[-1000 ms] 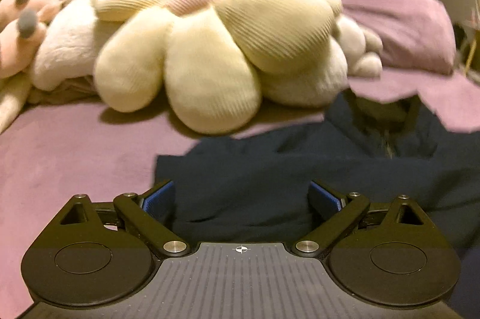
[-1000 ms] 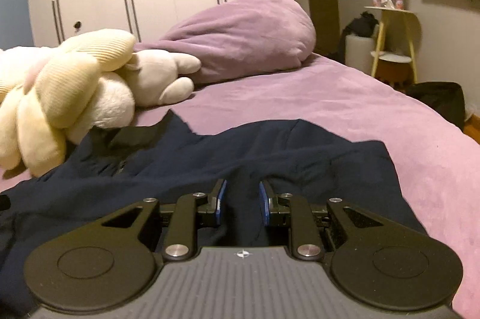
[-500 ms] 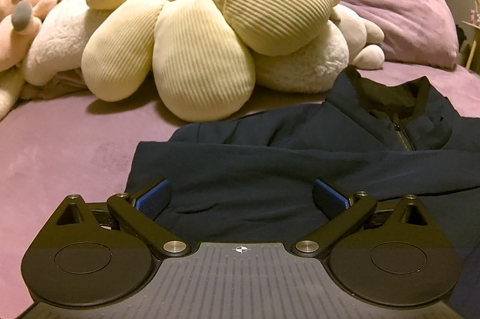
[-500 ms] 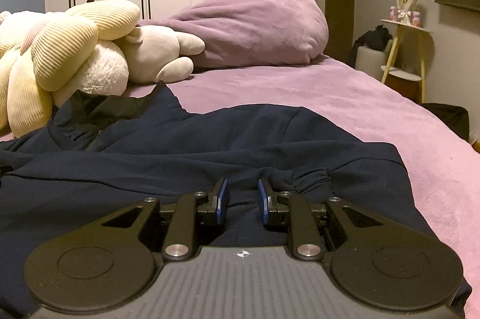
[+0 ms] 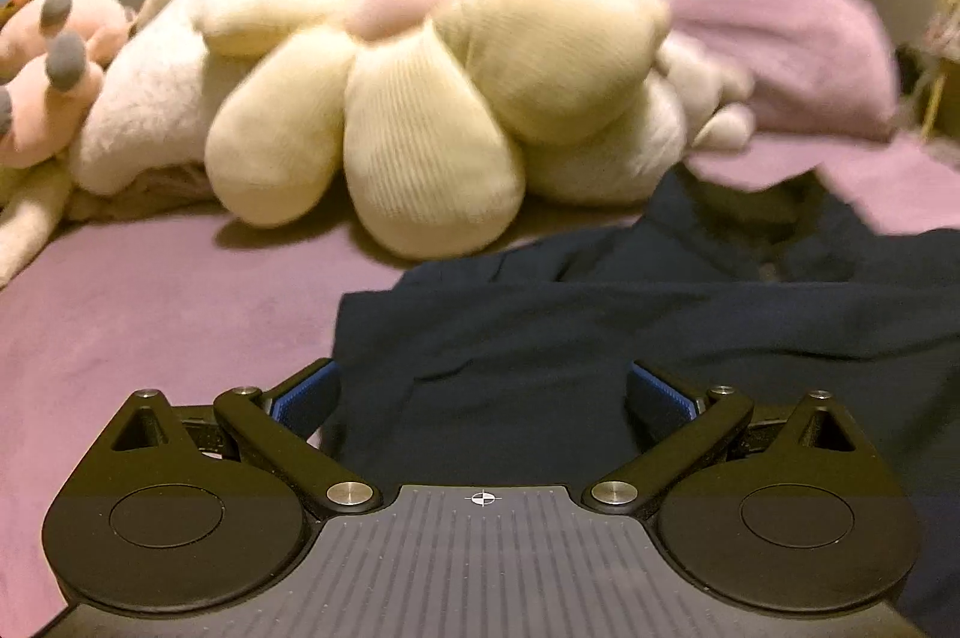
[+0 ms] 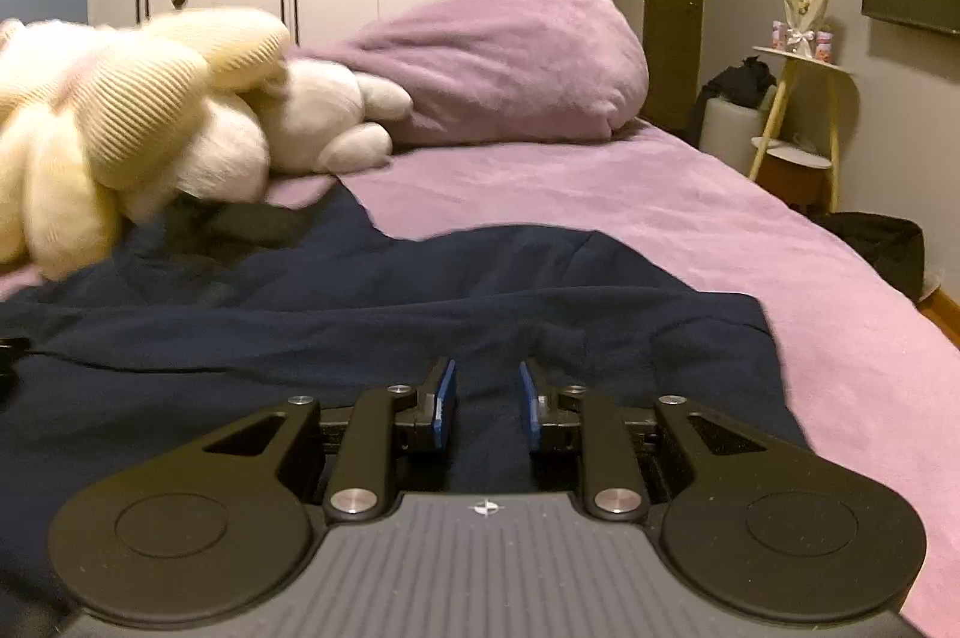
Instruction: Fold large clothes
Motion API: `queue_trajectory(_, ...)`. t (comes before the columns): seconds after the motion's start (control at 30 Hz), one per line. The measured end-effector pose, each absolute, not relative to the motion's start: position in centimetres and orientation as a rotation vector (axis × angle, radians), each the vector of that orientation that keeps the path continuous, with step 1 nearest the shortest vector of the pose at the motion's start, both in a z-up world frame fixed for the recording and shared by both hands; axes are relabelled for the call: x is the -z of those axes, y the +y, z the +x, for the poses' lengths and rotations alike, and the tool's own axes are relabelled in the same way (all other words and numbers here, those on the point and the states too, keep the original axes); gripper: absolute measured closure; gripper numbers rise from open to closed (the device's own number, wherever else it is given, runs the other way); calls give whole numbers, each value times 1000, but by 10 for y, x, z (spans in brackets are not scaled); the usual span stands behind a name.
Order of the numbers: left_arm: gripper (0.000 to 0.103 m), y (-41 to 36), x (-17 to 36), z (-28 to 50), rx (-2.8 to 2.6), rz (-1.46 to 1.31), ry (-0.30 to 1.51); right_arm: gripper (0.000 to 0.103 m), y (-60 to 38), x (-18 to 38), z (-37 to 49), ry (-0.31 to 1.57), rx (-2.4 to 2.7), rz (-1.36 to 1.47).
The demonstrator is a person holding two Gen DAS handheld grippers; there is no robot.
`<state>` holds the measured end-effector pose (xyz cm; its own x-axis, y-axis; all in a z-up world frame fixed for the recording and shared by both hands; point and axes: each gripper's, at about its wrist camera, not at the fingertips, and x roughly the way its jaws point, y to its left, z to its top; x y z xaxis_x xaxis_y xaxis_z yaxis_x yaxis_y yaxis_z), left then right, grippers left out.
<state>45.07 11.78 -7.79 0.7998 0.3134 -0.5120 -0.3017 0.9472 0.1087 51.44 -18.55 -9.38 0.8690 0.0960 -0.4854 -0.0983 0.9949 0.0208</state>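
Purple bed point(image 6: 690, 218) carries a navy jacket point(image 6: 360, 326) spread flat near its front edge, collar toward the plush toys point(image 5: 420, 98). It looks soft, limp and fairly light, best pinched at hem or sleeve edges. Left gripper point(image 5: 480, 392) stands wide over the jacket's left corner; right gripper point(image 6: 485, 398), narrow, is opening, cloth between the jaws.

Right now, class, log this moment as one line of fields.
garment: navy jacket flat on purple bed | left gripper: open, over jacket | right gripper: opening, fabric between, unpinched
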Motion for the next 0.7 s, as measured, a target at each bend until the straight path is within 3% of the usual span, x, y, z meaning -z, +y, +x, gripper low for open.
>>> queue_trajectory(0.07,0,116,89,440,-337,71,584,71,-186,87,479,481,-128,-22)
queue_trajectory(0.27,0,121,103,453,-327,85,689,71,-184,113,470,573,-108,-96)
queue_trajectory(0.5,0,127,58,405,-247,104,785,69,-176,96,471,644,-118,-163)
queue_trajectory(0.57,0,130,49,361,-173,82,789,55,-198,81,443,669,-149,-54)
queue_trajectory(0.7,0,150,49,260,-71,-72,882,38,-260,67,350,694,-173,99)
